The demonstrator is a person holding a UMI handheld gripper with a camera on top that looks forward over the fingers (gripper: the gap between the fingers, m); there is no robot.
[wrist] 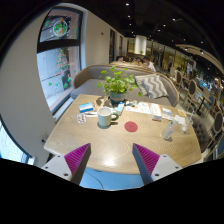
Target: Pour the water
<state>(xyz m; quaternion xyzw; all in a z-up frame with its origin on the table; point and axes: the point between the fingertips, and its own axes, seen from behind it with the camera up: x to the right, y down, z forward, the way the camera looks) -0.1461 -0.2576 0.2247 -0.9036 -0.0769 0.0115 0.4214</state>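
The tongs (110, 160) are open, with nothing between the two fingers, and they hang over the near edge of a wooden table (120, 145). The pink pads on the fingers (76, 157) face each other with a wide gap, so I think they are ready to take hold of something but have not reached it yet. Far across the table sits a white cup (105, 118), a little to the left, and it looks like the thing the water may go into or come from, though I cannot see any water. Just right of the cup lies a small red round mat (131, 127), maybe a spot to set a cup down. Behind the cup stands a green plant (118, 85) in a pot, near the middle so it stays out of the way. On the right side of the table there is a small clear thing that may be a glass or bottle (183, 124), but it is too small to tell. A small blue and white thing (87, 108) lies left of the cup. A big poster (57, 50) hangs on the left wall, but its words are too small to read, and I can read no names on the cup either. Grey seats (150, 85) stand past the far side of the table
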